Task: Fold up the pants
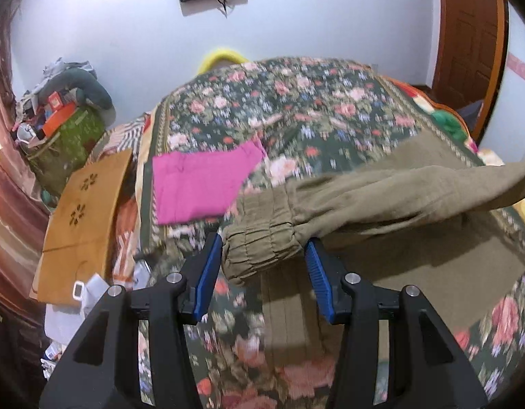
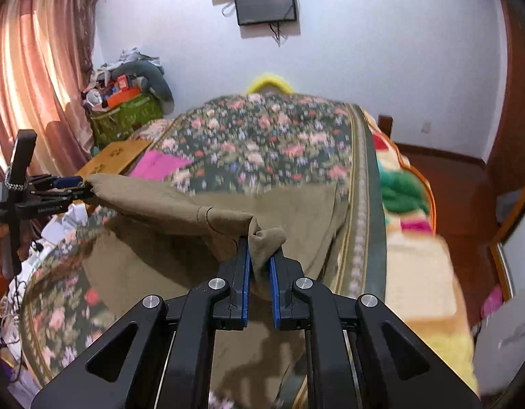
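Note:
Olive-brown pants [image 1: 381,191] are partly lifted off the floral bedspread [image 1: 296,116]. In the left wrist view my left gripper [image 1: 264,252] has its blue pads on either side of the bunched elastic cuff [image 1: 262,242] and holds it up. In the right wrist view my right gripper [image 2: 260,255] is shut on a fold of the pants [image 2: 266,238] near the other end. The left gripper [image 2: 75,184] shows at the far left of that view, holding the leg end. The fabric stretches between both grippers above the rest of the pants [image 2: 194,266] on the bed.
A folded pink garment [image 1: 201,184] lies on the bed's left side. A brown cardboard box [image 1: 81,218] and a cluttered green bag [image 1: 68,139] stand left of the bed. A colourful blanket [image 2: 409,225] hangs at the right edge. Wall and monitor [image 2: 266,3] lie ahead.

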Motion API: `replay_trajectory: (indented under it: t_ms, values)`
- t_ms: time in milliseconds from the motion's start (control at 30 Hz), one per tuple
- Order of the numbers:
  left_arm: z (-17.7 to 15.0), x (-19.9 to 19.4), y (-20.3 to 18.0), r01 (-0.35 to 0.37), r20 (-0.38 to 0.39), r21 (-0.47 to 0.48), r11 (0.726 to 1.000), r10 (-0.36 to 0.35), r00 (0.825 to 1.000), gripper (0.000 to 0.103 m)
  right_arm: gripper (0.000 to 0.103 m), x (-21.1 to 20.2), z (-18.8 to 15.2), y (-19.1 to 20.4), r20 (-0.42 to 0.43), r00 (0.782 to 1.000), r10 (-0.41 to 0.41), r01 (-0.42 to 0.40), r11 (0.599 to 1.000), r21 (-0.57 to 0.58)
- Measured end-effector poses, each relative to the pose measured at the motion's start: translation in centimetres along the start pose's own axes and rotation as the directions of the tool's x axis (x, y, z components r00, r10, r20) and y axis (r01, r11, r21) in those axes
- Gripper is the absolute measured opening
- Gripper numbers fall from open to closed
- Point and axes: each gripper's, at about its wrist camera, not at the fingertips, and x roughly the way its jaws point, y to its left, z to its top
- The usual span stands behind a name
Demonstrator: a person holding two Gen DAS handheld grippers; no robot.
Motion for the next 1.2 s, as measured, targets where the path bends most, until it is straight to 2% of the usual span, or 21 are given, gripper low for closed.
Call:
replay_trajectory:
  t_ms: [333,500,600,667,733,800,900,933,967,1033,1100,1200]
  values:
    - [-4.6,0.4,-0.7,0.06,-0.096,0.011,0.998,-0.058,0.994,0.05,0.011,0.4,-5.2,0.1,-0.094,0.995,-0.025,0.032,0.997,0.072]
    - [-6.1,0.2,-0.8,0.056,-0.122,0.027,0.998,-0.053,0.991,0.051,0.013,0.0,-6.7,-0.2,-0.124,0.992,-0.035,0.047,0.994,0.094]
    - [-6.5,-0.3,0.0,0.056,-0.128,0.005,0.998,-0.055,0.99,0.054,0.013,-0.2,-7.4,-0.8,-0.151,0.988,-0.044,0.061,0.992,0.109]
    - [-6.4,-0.8,1.0,0.055,-0.12,-0.023,0.998,-0.057,0.991,0.063,0.013,-0.6,-7.8,-1.2,-0.162,0.986,-0.044,0.065,0.99,0.127]
    - [-6.0,-1.2,1.8,0.035,-0.107,-0.039,0.999,-0.039,0.994,0.068,0.013,-1.4,-7.9,-1.5,-0.156,0.987,-0.042,0.065,0.987,0.148]
    - [-5.4,-1.4,2.5,0.018,-0.099,-0.053,0.998,-0.023,0.995,0.073,0.013,-2.4,-7.3,-1.8,-0.136,0.988,-0.075,0.095,0.985,0.147]
    - [-3.8,-1.5,3.8,-0.004,-0.086,-0.108,0.994,-0.005,0.996,0.092,0.014,-3.6,-6.3,-2.2,-0.094,0.992,-0.09,0.104,0.981,0.163]
    - [-3.5,-1.4,4.1,-0.007,-0.081,-0.126,0.992,-0.004,0.997,0.097,0.02,-4.1,-5.9,-2.5,-0.077,0.993,-0.093,0.106,0.978,0.179]
    - [-2.9,-1.1,4.5,-0.001,-0.075,-0.151,0.988,-0.011,0.997,0.097,0.032,-4.3,-5.6,-2.6,-0.067,0.993,-0.094,0.105,0.976,0.189]
    - [-2.2,-0.4,4.8,0.011,-0.088,-0.169,0.986,-0.026,0.996,0.097,0.047,-4.6,-5.0,-2.5,-0.039,0.995,-0.09,0.096,0.976,0.197]
    - [-1.6,0.8,4.7,0.024,-0.118,-0.18,0.983,-0.046,0.992,0.097,0.049,-4.3,-4.6,-2.2,-0.019,0.997,-0.078,0.08,0.979,0.187]
    - [-1.3,3.2,4.1,0.057,-0.181,-0.192,0.98,-0.093,0.979,0.097,0.049,-2.2,-4.3,-2.0,-0.04,0.999,-0.018,0.026,0.977,0.213]
